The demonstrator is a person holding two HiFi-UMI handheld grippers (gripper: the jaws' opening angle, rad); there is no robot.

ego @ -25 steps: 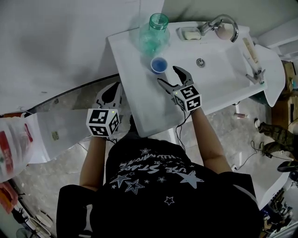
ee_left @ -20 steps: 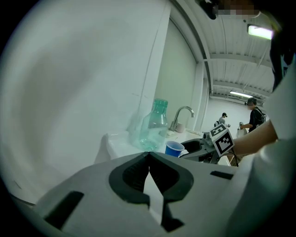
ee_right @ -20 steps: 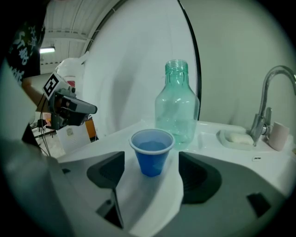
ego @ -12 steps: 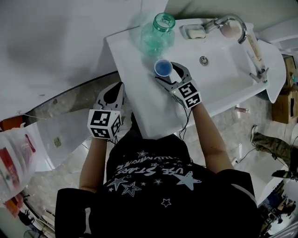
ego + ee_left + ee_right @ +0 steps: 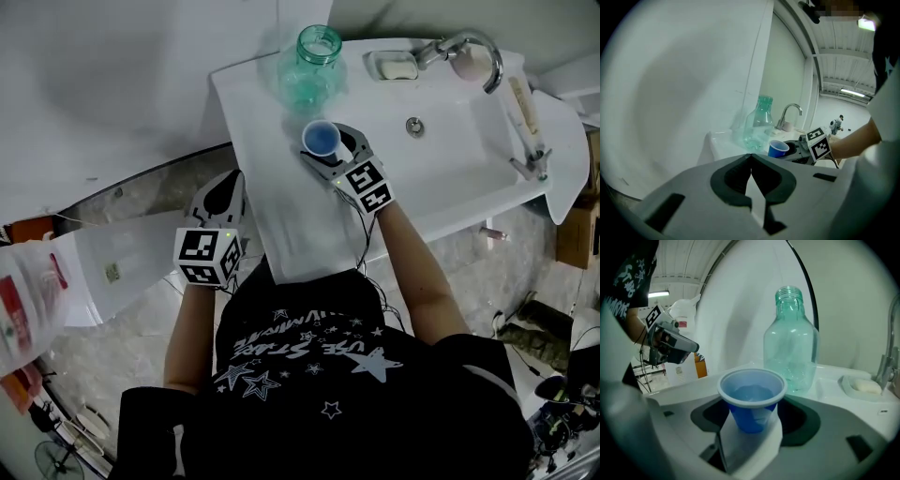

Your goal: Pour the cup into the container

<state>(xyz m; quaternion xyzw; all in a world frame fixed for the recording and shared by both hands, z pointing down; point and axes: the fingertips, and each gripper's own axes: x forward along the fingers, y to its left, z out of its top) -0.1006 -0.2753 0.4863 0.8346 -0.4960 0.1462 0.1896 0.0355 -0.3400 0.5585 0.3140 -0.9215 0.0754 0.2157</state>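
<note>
Cup (image 5: 322,138) stands upper centre on the counter (image 5: 281,216), near the bottle (image 5: 314,61). Right gripper (image 5: 328,148) jaws have just been closing, cup between them, no firm pinch visible. Left gripper (image 5: 223,192), lower left: jaws together, nothing held. 2 risks: a hard squeeze buckles the filled cup and spills it; a loose hold lets it slip.

Blue cup (image 5: 752,401) with liquid in it stands upright between the right gripper's (image 5: 752,414) jaws. They've just been closing in, but there's no squeeze showing on its wall. Behind the cup, slightly right, is a clear greenish bottle (image 5: 791,348) with no cap. Further right of the cup are a soap dish (image 5: 865,386) and a faucet (image 5: 888,357). Way off to the cup's left is the left gripper (image 5: 670,341).
</note>
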